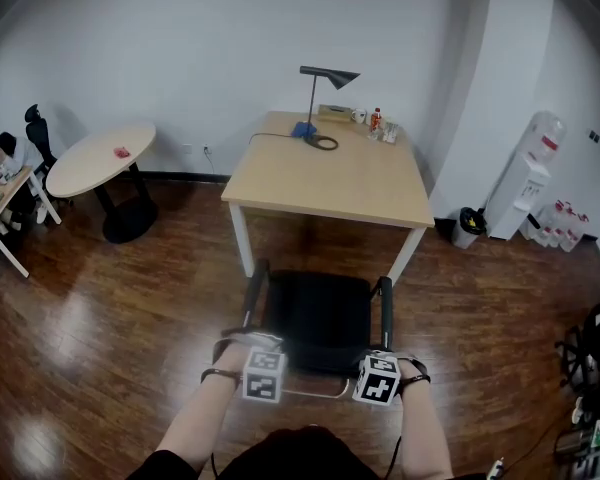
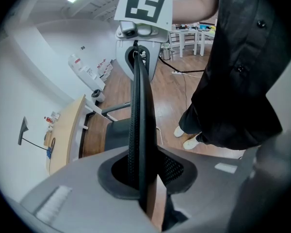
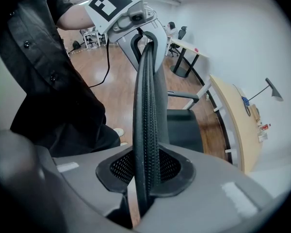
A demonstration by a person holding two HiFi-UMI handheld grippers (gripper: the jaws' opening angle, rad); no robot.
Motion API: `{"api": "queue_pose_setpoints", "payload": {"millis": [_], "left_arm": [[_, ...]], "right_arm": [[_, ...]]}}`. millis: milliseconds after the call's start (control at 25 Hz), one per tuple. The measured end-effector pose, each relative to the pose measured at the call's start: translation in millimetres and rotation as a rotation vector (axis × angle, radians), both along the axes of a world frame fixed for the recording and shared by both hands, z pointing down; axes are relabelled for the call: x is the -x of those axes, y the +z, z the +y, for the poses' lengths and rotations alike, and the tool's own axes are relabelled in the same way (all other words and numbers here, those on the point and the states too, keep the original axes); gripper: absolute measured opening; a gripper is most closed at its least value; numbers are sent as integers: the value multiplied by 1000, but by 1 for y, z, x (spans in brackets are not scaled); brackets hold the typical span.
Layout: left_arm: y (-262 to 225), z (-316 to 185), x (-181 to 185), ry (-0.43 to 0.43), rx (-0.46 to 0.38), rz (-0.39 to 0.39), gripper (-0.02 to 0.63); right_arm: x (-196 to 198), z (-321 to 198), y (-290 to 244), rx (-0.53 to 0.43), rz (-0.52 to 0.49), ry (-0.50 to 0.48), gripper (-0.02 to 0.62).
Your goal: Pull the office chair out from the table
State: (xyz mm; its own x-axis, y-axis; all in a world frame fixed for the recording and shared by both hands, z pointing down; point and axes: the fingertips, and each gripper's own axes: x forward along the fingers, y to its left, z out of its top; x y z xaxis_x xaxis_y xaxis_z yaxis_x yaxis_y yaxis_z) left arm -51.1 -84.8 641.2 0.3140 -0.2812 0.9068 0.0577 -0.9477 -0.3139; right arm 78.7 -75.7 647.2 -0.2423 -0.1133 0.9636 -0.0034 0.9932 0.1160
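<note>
Clamping our left gripper [image 2: 142, 183] and right gripper [image 3: 146, 178] onto the top rim of the black mesh-backed office chair [image 1: 325, 318], we hold it in both sets of jaws, black-and-white square markers showing on each cube. The chair's seat faces the light wooden rectangular table [image 1: 330, 183], just short of its near edge; a dark grey desk lamp [image 1: 325, 78] stands at its far side.

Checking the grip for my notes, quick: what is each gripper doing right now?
Left gripper: closed on the top edge of the chair back.
Right gripper: closed on the same chair back.
</note>
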Motion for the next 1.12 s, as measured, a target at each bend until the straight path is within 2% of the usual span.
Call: {"api": "queue_pose_setpoints", "payload": {"millis": [400, 520, 560, 720, 840, 960, 1040, 1120], "left_arm": [[-3, 32, -2, 14, -13, 22, 79], [-8, 28, 0, 10, -70, 53, 81], [-13, 28, 1, 7, -90, 69, 93], [-41, 29, 2, -31, -171, 159, 132], [-64, 31, -4, -96, -224, 271, 148], [-98, 30, -4, -229, -272, 498, 139], [-116, 23, 7, -342, -324, 632, 84], [-128, 18, 20, -439, -396, 692, 18]], "right_arm": [[0, 29, -2, -9, 0, 20, 94], [1, 19, -6, -118, -13, 37, 116], [2, 17, -8, -162, -17, 38, 138], [5, 16, -25, -284, -53, 59, 153], [5, 20, -41, -338, -115, 95, 163], [4, 27, -60, -393, -195, 137, 157], [6, 27, -73, -423, -269, 172, 118], [9, 26, -82, -450, -354, 214, 93]]}}
